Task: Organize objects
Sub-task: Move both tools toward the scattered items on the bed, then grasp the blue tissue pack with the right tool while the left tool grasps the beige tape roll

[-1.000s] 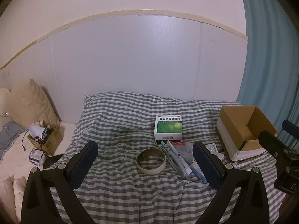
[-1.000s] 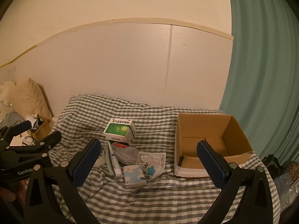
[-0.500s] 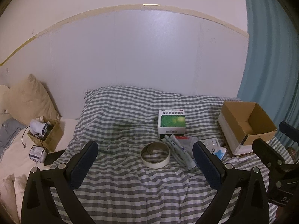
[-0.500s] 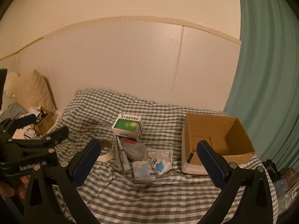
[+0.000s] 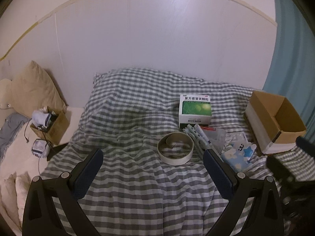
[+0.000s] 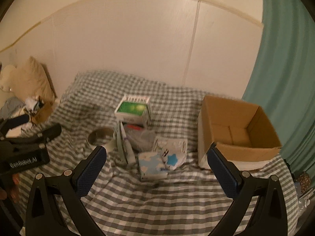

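Observation:
On a grey checked bedspread (image 5: pixel 137 186) lie a green and white medicine box (image 5: pixel 195 109), a roll of tape (image 5: pixel 175 147), a toothpaste-like tube (image 5: pixel 198 137), a clear pouch (image 5: pixel 218 135) and a blue cloud-print tissue pack (image 5: pixel 236 155). An open, empty cardboard box (image 5: pixel 275 122) stands at the right. The same items show in the right wrist view: medicine box (image 6: pixel 133 111), tape roll (image 6: pixel 101 137), tissue pack (image 6: pixel 152 165), cardboard box (image 6: pixel 236 131). My left gripper (image 5: pixel 152 171) is open, just short of the tape. My right gripper (image 6: pixel 156 169) is open above the tissue pack.
A beige pillow (image 5: pixel 33 94) and a small carton of clutter (image 5: pixel 49 122) sit at the left beside the bed. A white wall panel (image 5: pixel 157 39) backs the bed. A teal curtain (image 6: pixel 285 68) hangs at the right.
Both grippers have moved and tilted, so the objects sit lower and nearer in both views. Both stay open and empty. No object has moved.

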A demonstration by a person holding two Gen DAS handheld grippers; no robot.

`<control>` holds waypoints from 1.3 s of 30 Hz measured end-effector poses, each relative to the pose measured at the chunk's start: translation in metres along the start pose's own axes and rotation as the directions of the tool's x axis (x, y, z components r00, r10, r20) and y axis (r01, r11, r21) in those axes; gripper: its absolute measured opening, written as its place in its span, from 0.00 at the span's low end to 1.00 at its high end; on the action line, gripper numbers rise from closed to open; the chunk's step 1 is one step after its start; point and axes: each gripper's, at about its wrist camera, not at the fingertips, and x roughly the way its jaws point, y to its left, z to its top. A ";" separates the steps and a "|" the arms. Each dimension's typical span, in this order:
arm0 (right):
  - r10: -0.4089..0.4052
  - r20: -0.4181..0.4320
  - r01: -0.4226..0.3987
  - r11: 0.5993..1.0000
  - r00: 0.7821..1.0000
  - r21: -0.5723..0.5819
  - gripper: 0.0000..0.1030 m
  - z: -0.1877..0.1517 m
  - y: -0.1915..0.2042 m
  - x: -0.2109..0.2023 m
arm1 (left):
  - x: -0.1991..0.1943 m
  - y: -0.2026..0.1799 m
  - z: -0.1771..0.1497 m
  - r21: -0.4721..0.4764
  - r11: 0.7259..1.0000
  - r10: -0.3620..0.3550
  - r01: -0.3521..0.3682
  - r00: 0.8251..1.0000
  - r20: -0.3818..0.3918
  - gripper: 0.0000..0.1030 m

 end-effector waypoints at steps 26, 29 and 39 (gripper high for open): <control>0.092 -0.368 -0.053 0.992 0.925 0.114 0.60 -0.036 -0.019 0.149 | 0.115 -0.023 -0.022 0.066 0.998 0.022 -0.008 0.975 -0.223 1.00; 0.098 -0.332 -0.052 0.988 0.938 0.145 0.60 -0.034 -0.026 0.141 | 0.129 -0.031 -0.022 0.071 0.997 0.004 0.014 0.969 -0.247 1.00; 0.127 -0.236 -0.083 0.979 0.963 0.186 0.59 -0.026 -0.036 0.115 | 0.175 -0.062 -0.019 0.161 0.986 0.022 0.033 0.944 -0.330 1.00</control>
